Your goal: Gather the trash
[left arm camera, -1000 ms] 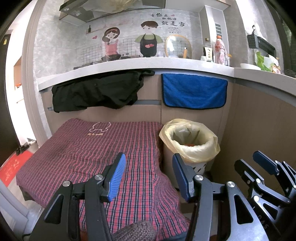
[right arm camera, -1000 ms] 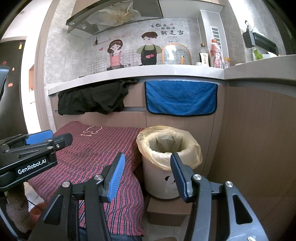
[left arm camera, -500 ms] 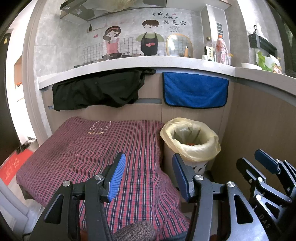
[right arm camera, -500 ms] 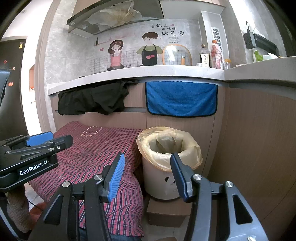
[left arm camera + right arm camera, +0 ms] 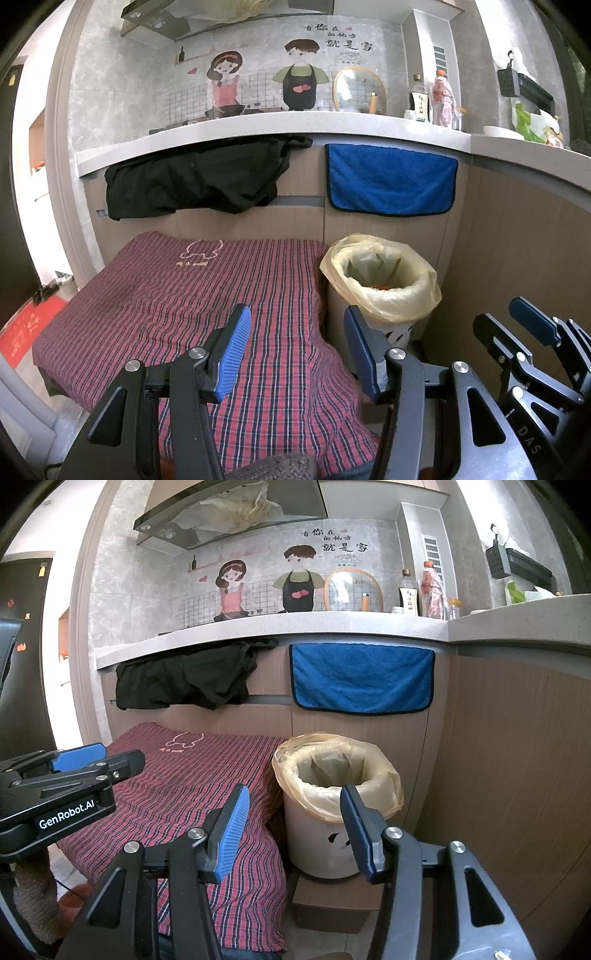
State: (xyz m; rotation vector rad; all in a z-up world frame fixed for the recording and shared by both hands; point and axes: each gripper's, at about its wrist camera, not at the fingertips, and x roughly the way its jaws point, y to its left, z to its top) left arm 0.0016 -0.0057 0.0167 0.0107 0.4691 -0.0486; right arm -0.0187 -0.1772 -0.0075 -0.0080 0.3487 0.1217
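Note:
A white trash bin (image 5: 384,291) (image 5: 325,845) lined with a yellow bag stands on a low box to the right of a table under a red plaid cloth (image 5: 207,295) (image 5: 192,771). Something red-orange lies deep in the bin in the left wrist view. My left gripper (image 5: 293,334) hangs open above the cloth's near right part, nothing between its blue pads. My right gripper (image 5: 291,812) is open too, empty, level with the bin's near left side. Each gripper shows in the other's view: the right one (image 5: 517,325) at the right edge, the left one (image 5: 85,757) at the left edge. No loose trash shows on the cloth.
A counter (image 5: 295,125) runs behind, with a black garment (image 5: 192,181) and a blue towel (image 5: 391,181) hung from its edge. Bottles (image 5: 439,99) stand on top. A wooden cabinet wall (image 5: 517,775) closes the right side. A red mat (image 5: 26,325) lies on the floor at left.

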